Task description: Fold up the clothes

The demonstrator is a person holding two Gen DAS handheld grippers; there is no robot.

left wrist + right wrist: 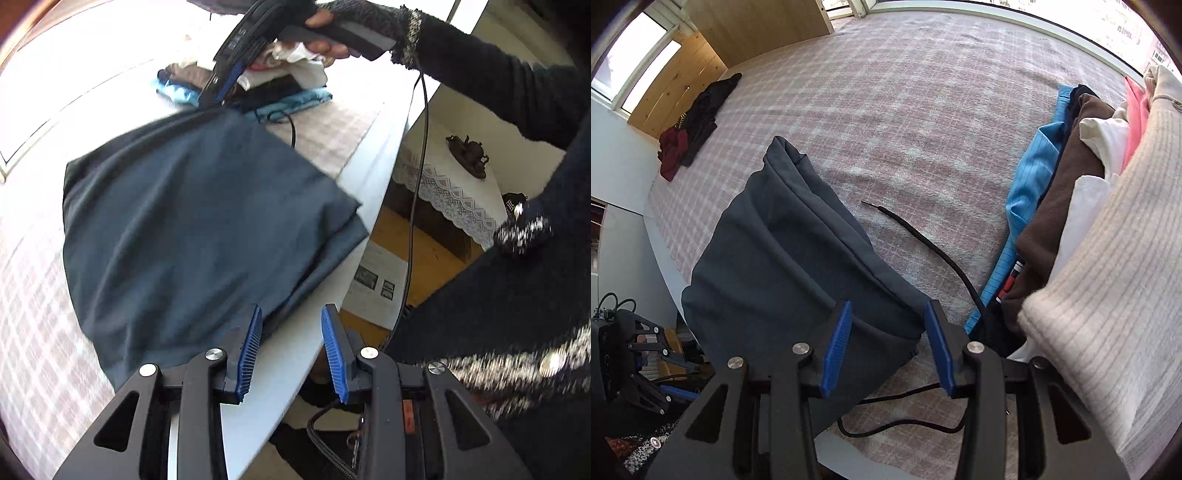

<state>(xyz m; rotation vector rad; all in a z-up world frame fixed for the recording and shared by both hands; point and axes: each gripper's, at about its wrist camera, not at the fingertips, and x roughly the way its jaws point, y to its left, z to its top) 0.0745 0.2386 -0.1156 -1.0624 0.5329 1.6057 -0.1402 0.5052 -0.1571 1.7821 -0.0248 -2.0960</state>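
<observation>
Garment [192, 221] soft, limp, light; both grippers gaped empty.
Left gripper [291, 350] and right gripper [888, 347] best pinched doubled hems at corners.

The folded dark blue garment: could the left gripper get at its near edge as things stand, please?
Probably yes. The left gripper is open at the table's edge, with the dark blue garment directly ahead, its near edge beside one finger, and nothing lying between them.

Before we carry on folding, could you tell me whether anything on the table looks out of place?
Yes: a loose black cord trails across the checked cloth between the dark garment and the clothes pile. The garment's corner also overhangs the table edge.
</observation>
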